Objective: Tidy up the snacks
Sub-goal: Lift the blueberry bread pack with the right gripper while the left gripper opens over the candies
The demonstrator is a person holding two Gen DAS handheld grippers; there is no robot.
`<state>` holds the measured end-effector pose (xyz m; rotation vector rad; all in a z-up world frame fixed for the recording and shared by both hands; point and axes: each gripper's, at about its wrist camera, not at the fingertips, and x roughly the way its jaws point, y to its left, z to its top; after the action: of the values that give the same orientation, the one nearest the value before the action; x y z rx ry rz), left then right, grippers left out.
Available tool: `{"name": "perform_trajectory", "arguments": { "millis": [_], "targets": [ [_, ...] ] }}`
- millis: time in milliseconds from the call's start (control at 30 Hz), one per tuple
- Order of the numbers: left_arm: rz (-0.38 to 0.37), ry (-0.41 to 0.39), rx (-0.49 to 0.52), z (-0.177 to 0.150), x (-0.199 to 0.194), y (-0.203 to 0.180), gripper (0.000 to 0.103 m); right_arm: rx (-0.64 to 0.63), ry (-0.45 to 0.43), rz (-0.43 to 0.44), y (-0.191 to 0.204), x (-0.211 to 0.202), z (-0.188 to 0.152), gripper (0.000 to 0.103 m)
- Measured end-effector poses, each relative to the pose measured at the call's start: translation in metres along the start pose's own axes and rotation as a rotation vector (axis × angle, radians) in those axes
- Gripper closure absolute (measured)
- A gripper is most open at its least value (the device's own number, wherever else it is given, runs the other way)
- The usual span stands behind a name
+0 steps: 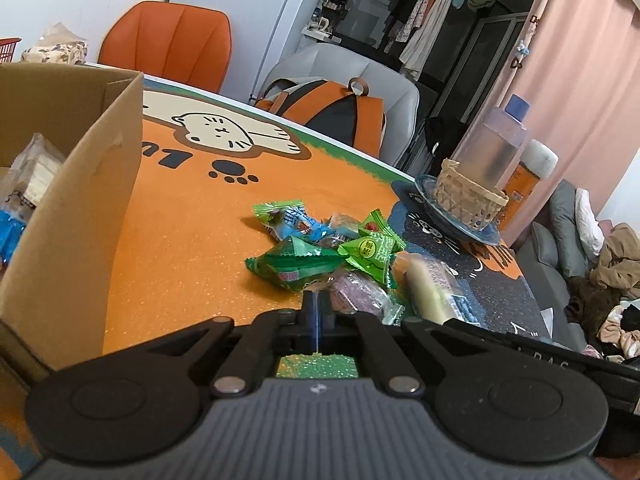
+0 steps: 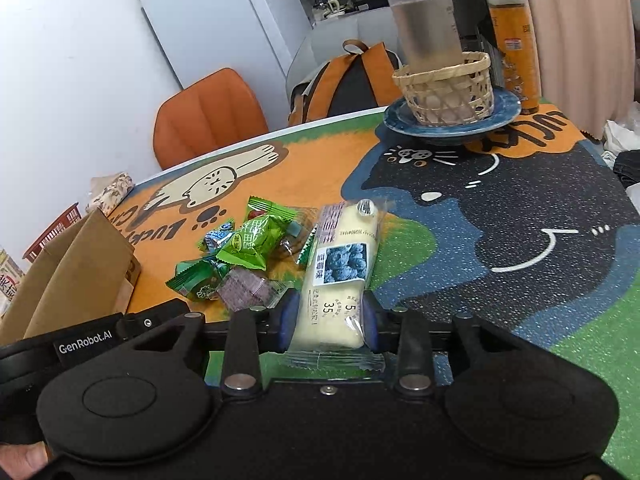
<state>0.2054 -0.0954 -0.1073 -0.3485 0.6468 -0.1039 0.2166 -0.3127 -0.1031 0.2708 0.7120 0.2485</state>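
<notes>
Orange, green and dark table mat (image 2: 500, 208) with cartoon cats, covering the whole table; behind it an orange chair (image 1: 168, 40), a white fridge (image 2: 208, 28), and on a grey chair an orange backpack (image 1: 332, 108).

At far left, open cardboard box (image 1: 80, 168), standing on the mat, with some wrapped packets inside, only partly visible.

Near the middle, left gripper (image 1: 316, 304), fully clenched, fingers pressed together. Just at the near edge of the snack pile, tips touching or almost touching a dark green packet (image 1: 296, 268); cannot tell if a corner of wrapper is pinched between them.

Snack pile in the middle of the mat: light green packets (image 2: 248, 240), a blue one (image 1: 296, 222), a purple clear-wrapped cake (image 2: 248, 290).

Right of the pile, long cream bread roll (image 2: 340, 276) in clear wrapper with a blue picture label. Right gripper (image 2: 330, 320) grasping it, blue pads pressing both sides of its near end, far end pointing away over the mat.

At far right, blue plate (image 2: 508, 112) with a small woven basket (image 2: 444, 88) on it, a clear bottle (image 2: 424, 24) standing inside the basket, and an orange bottle (image 2: 516, 36) just behind.
</notes>
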Motion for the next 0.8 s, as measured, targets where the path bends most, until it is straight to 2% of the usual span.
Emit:
{"name": "perform_trajectory", "arguments": {
  "millis": [67, 133, 167, 200, 267, 500, 667, 800],
  "targets": [
    [0.022, 0.002, -0.012, 0.002, -0.001, -0.001, 0.098, 0.007, -0.007, 0.006, -0.002, -0.002, 0.001, 0.072],
    [0.052, 0.0, -0.006, 0.004, 0.0, -0.003, 0.088, 0.007, -0.012, 0.009, -0.002, -0.004, 0.002, 0.072],
    [0.06, -0.004, -0.001, 0.005, 0.0, -0.005, 0.07, 0.008, -0.012, 0.011, -0.003, -0.003, 0.002, 0.072],
    [0.067, -0.014, 0.0, 0.006, -0.001, -0.005, 0.046, 0.01, -0.011, 0.012, -0.003, -0.003, 0.002, 0.072],
    [0.081, -0.059, -0.004, 0.007, -0.002, -0.005, 0.033, 0.014, -0.006, 0.015, -0.004, -0.001, 0.003, 0.072],
    [0.102, -0.072, 0.017, 0.018, 0.012, -0.009, 0.033, -0.009, 0.008, -0.001, -0.001, 0.008, 0.003, 0.065],
    [0.121, -0.08, 0.023, 0.024, 0.024, -0.008, 0.033, -0.018, 0.01, -0.013, -0.002, 0.017, 0.007, 0.051],
    [0.13, -0.069, 0.02, 0.023, 0.032, -0.004, 0.033, -0.028, 0.021, -0.016, 0.002, 0.027, 0.009, 0.045]
  ]
}}
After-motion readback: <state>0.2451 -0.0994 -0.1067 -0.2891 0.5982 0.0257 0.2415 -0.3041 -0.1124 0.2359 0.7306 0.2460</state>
